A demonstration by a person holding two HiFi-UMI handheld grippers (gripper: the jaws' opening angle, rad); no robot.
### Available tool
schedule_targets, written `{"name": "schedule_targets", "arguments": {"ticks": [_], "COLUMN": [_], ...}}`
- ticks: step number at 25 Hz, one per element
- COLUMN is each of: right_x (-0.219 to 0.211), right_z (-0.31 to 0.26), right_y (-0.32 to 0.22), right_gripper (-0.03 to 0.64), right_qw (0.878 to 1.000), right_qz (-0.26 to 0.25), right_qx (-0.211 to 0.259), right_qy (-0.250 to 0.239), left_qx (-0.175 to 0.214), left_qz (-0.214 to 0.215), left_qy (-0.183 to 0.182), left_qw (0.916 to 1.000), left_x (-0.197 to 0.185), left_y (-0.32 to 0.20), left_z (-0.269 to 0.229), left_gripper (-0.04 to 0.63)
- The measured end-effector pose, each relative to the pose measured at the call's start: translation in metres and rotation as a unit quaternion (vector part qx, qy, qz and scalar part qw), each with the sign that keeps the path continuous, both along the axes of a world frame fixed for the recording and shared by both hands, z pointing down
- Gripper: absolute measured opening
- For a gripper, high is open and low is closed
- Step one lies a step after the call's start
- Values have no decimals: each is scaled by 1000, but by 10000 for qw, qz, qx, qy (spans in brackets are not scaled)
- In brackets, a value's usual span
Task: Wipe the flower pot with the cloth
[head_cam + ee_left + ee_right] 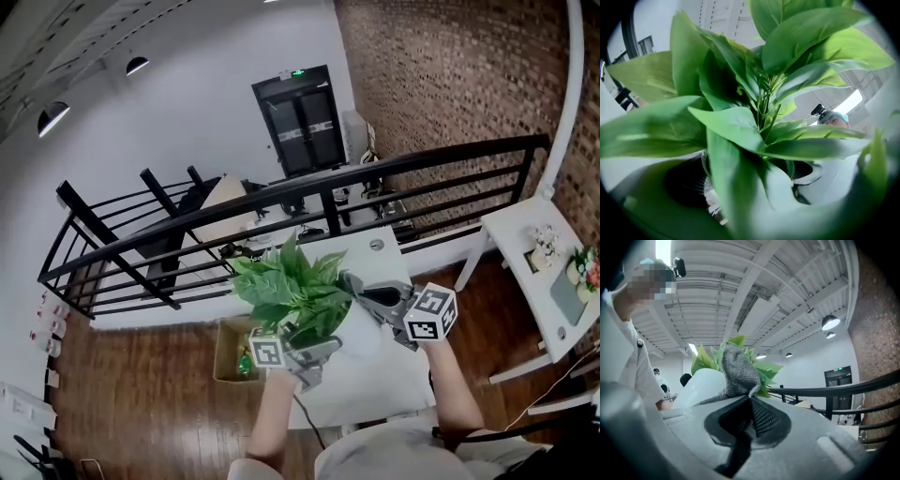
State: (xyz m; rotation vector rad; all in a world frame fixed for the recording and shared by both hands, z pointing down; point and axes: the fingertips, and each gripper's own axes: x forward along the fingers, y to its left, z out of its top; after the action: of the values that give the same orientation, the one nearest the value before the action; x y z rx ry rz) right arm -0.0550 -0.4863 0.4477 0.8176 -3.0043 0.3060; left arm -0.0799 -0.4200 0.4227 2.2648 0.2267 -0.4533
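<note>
A leafy green plant stands in a white flower pot, held up in the air above the white table. My left gripper grips the pot from below left. In the left gripper view the leaves fill the picture and blur out the jaws. My right gripper is at the pot's right side, shut on a grey woven cloth. The cloth sticks up from between the jaws and lies against the pot.
A black railing runs behind the table. To the right stands a white side table with flowers on it. A cardboard box sits on the wooden floor to the left of the table.
</note>
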Motion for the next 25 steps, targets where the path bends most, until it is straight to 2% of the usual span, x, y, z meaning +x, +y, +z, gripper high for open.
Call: {"name": "schedule_targets", "arguments": {"ticks": [4, 6, 8, 12, 17, 21, 25], "right_x": [3, 4, 3, -3, 2, -10, -11], "right_z": [8, 13, 13, 4, 5, -3, -5], "right_y": [-1, -2, -1, 3, 9, 11, 7], "right_gripper": [-2, -2, -2, -2, -2, -3, -3], "right_qw": [9999, 9997, 9989, 9949, 9952, 9956, 9960], "right_qz": [-32, -70, -113, -106, 12, 180, 482], "right_qx": [-91, -82, -26, 102, 415, 485, 448], "right_qy": [-140, -196, -462, -1003, -882, -779, -613], "left_qx": [-246, -502, -695, -692, -812, -611, -487], "left_qz": [-71, -74, -139, -395, -770, -1355, -1710], "left_qy": [332, 603, 889, 1182, 1567, 1469, 1290], "left_qw": [9991, 9969, 9935, 9898, 9813, 9779, 9756], "left_x": [2, 4, 2, -2, 12, 10, 11], "left_y": [-2, -6, -8, -8, -21, -40, -50], "left_z": [-6, -12, -21, -40, -59, -69, -72], "left_gripper": [565, 564, 563, 563, 563, 563, 563]}}
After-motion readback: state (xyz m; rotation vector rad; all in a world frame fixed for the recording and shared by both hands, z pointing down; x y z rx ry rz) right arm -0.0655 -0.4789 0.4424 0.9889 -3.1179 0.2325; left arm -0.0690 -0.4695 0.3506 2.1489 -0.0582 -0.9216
